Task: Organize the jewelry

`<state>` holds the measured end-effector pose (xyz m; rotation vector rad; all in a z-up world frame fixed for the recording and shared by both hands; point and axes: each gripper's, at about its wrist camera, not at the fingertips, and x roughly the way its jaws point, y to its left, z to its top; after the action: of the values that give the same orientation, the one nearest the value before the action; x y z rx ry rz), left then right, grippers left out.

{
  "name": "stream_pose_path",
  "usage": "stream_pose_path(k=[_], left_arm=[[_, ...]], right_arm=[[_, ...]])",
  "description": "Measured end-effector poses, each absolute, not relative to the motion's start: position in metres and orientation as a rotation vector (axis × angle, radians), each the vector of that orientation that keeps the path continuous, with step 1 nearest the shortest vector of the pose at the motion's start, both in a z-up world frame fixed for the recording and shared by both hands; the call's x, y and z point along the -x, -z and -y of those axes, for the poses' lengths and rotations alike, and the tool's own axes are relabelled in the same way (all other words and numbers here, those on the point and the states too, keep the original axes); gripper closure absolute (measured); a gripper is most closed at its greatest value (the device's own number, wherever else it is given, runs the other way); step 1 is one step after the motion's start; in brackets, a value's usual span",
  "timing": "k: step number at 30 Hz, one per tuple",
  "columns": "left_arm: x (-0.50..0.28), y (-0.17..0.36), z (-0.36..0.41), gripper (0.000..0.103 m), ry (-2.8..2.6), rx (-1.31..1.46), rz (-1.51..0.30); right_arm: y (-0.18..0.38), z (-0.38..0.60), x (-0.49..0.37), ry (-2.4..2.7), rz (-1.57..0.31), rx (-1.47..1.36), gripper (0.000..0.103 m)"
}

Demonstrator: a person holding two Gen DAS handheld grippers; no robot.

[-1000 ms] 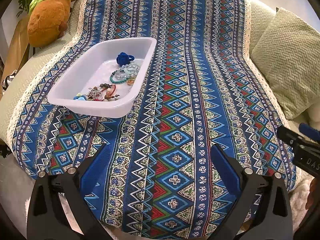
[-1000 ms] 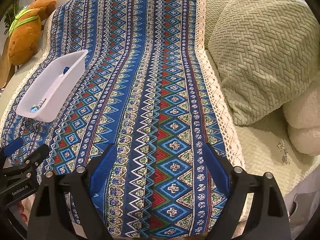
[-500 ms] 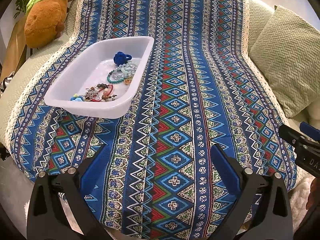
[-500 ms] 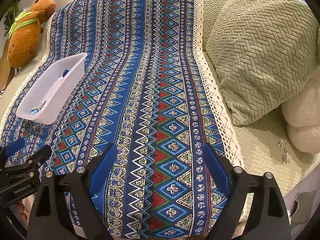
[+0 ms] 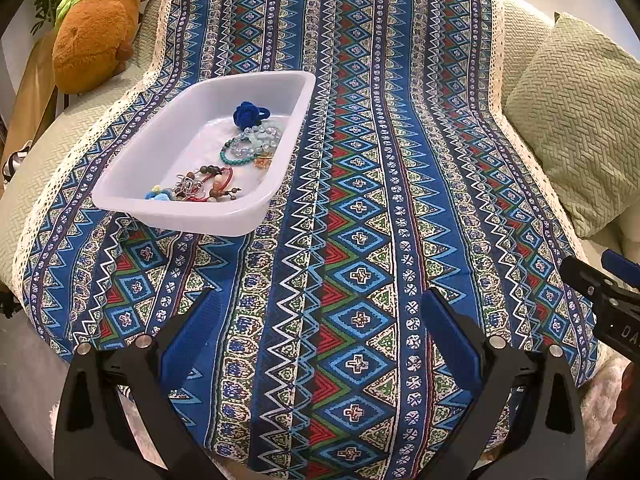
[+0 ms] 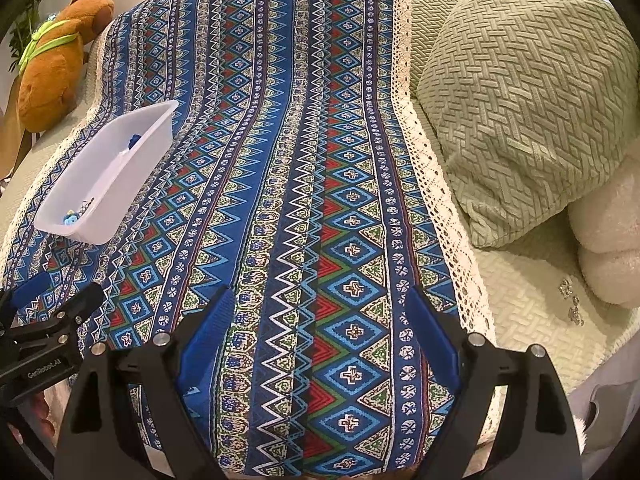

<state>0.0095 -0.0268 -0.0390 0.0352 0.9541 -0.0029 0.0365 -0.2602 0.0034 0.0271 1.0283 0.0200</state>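
Note:
A white plastic tray (image 5: 168,136) sits on the patterned blue cloth (image 5: 360,160) at the left. It holds a blue knotted piece (image 5: 248,114), bead bracelets (image 5: 248,146) and a tangle of red cord and charms (image 5: 200,190). The tray also shows in the right wrist view (image 6: 132,168). A small silver jewelry piece (image 6: 570,300) lies on the green cover at the right. My left gripper (image 5: 320,332) is open and empty above the cloth's near end. My right gripper (image 6: 320,328) is open and empty, to the right of the left one.
A brown plush toy (image 5: 96,28) lies at the back left. A green woven pillow (image 6: 520,92) and a white fluffy cushion (image 6: 608,240) lie at the right. The cloth has a lace edge (image 6: 432,160).
Both grippers have drawn back and lifted slightly, so the tray and cloth sit a little further off. Both stay open and empty.

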Motion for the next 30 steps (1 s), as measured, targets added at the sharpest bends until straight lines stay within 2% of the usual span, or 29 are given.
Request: stream_pose_path(k=[30], left_arm=[[-0.0094,0.0393,0.0303,0.005,0.044,-0.009,-0.950]], right_arm=[[0.0005,0.2539,-0.0341,-0.008,-1.046,-0.047,0.017]])
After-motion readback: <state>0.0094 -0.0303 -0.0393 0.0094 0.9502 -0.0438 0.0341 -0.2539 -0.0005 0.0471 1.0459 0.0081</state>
